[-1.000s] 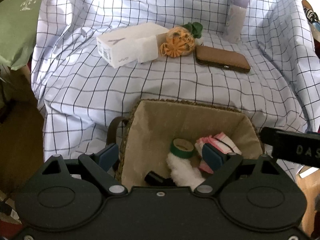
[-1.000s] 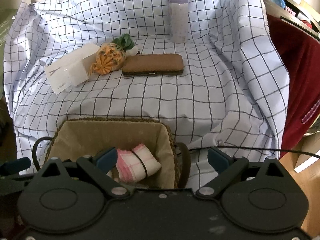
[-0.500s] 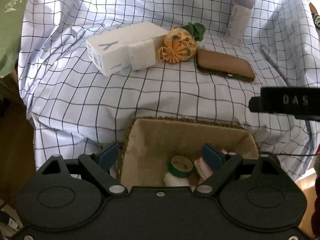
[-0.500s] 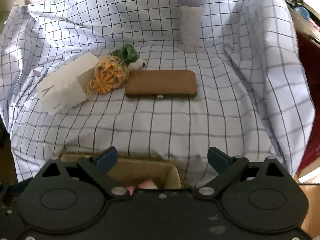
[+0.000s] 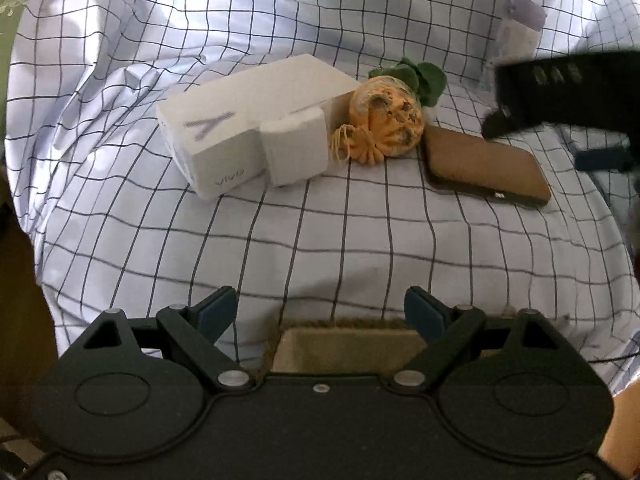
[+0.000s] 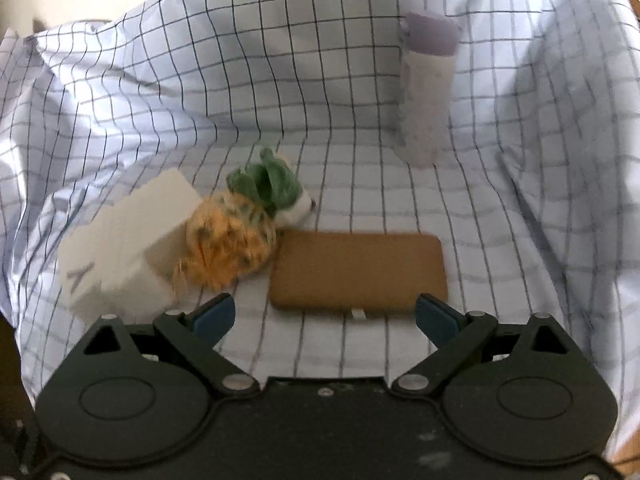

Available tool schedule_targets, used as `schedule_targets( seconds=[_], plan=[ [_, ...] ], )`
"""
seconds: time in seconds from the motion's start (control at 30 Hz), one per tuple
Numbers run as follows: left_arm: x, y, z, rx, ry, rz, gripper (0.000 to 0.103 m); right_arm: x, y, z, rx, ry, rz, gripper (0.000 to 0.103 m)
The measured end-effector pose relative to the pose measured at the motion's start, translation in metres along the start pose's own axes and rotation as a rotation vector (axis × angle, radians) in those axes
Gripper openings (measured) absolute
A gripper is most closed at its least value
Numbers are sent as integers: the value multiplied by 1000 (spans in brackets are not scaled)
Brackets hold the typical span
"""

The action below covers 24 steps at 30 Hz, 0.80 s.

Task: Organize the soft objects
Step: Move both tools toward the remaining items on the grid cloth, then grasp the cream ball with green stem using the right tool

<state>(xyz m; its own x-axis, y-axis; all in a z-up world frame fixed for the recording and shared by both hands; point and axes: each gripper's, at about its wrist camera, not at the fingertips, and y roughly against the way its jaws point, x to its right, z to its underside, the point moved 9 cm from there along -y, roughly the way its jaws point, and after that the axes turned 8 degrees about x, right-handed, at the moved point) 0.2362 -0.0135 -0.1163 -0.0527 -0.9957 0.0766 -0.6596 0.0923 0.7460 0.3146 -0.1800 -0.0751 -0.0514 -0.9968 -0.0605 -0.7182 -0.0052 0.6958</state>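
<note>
An orange pineapple plush toy [image 5: 386, 120] with green leaves lies on the checked cloth, between a white box [image 5: 248, 124] and a brown case [image 5: 486, 164]. It also shows in the right wrist view [image 6: 232, 240]. My left gripper [image 5: 322, 312] is open and empty above the far rim of the woven basket [image 5: 344, 340]. My right gripper [image 6: 325, 316] is open and empty, just in front of the brown case [image 6: 358, 270]. The right gripper's body shows at the right of the left wrist view [image 5: 568, 88].
A lilac-capped bottle [image 6: 428, 92] stands at the back right on the cloth [image 6: 200, 100]. A small white box [image 5: 296, 150] leans against the big white box. The cloth rises in folds at the back and sides.
Both grippers have moved forward over the cloth toward the objects. The basket has slid almost out of the left view and fully out of the right view. Both stay open.
</note>
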Motion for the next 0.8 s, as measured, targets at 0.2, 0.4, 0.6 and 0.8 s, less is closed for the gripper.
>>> schedule_targets(
  seconds=[0.2, 0.4, 0.6, 0.8],
  plan=[
    [1, -17, -2, -28, 1, 8, 87, -9, -47, -43, 13, -35, 10, 97],
    [2, -29, -3, -46, 0, 22, 87, -20, -86, -89, 39, -56, 29, 97],
    [-2, -33, -10, -37, 11, 28, 87, -41, -131, -117, -4, -26, 13, 86],
    [-3, -33, -17, -16, 10, 40, 87, -49, -168, -120, -95, 36, 33, 70]
  ],
)
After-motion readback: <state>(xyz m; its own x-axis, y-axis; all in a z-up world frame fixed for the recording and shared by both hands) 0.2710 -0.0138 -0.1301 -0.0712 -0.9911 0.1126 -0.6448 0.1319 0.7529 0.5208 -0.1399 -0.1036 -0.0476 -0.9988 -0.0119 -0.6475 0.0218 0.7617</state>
